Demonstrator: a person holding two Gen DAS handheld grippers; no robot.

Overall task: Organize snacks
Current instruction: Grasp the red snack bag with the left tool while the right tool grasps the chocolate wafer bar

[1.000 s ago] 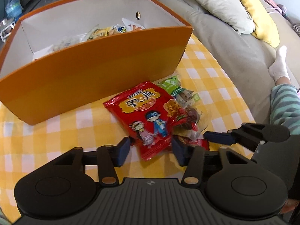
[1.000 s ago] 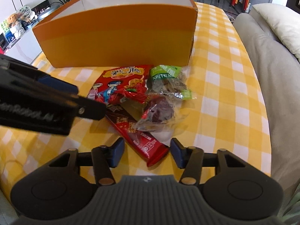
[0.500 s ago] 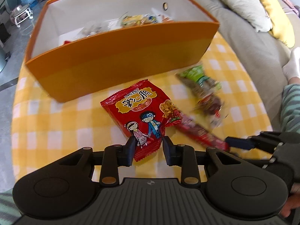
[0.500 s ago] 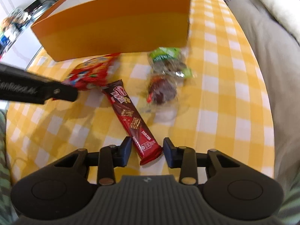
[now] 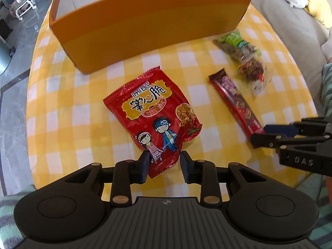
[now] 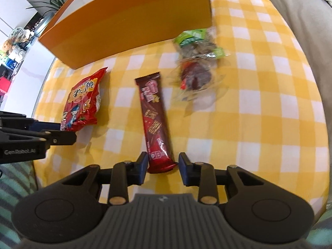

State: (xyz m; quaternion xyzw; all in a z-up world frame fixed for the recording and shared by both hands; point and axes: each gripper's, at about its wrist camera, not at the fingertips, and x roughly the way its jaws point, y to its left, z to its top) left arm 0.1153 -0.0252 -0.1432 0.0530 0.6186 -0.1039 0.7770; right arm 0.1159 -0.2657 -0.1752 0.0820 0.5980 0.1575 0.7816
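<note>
My left gripper [image 5: 162, 164] is shut on the bottom edge of a red noodle snack bag [image 5: 154, 112] and holds it over the yellow checked tablecloth. My right gripper [image 6: 162, 165] is shut on the end of a dark red wafer bar [image 6: 154, 120]. The bar also shows in the left wrist view [image 5: 235, 101], and the red bag in the right wrist view [image 6: 83, 101]. A green-topped clear packet [image 6: 197, 41] and a clear packet of dark red sweets [image 6: 195, 76] lie on the cloth to the right. An orange box [image 5: 149, 20] stands behind them.
The round table [image 5: 62, 95] with the yellow checked cloth ends close on the left and near sides. A grey sofa [image 5: 290, 16] with cushions stands to the right. The orange box also fills the back of the right wrist view [image 6: 128, 22].
Both grippers closed on their snacks and pulled back and up. The red bag and the wafer bar have been drawn apart from the pile; the two clear packets stay by the box.
</note>
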